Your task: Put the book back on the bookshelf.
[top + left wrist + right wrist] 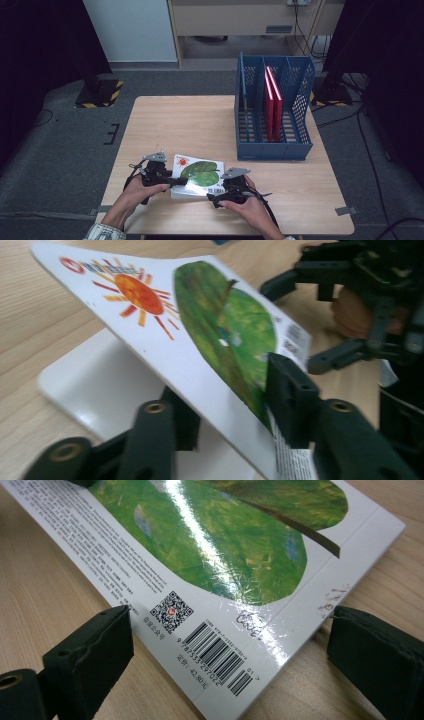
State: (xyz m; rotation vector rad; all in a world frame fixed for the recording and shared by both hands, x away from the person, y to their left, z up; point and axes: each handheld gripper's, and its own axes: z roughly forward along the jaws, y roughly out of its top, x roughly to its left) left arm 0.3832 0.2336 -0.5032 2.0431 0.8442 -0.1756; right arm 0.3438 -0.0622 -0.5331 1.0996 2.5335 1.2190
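Clearly the book (198,177) was seen lying on the near part of the surface (170,120), between the two hands, its long axis running across from left to right. In the left gripper view the left tongs (227,407) were pinching the book's cover edge, one jaw under the lifted cover and one on top, so that side was tilted up off the white pages beneath. The right tongs (227,650) were spread, jaws standing either side of the barcode corner without touching it; that corner was still flat on the surface. In the high view the left tongs (167,179) sat at the book's left end and the right tongs (225,192) at its near right corner, both just beside it. The blue file rack (272,107), with a red book (272,102) upright in a middle slot, was placed well apart, beyond and to the right. It was judged that the right hand was nearer the rack, and that the coming move depended on the right tongs closing on the corner straight ahead of them.
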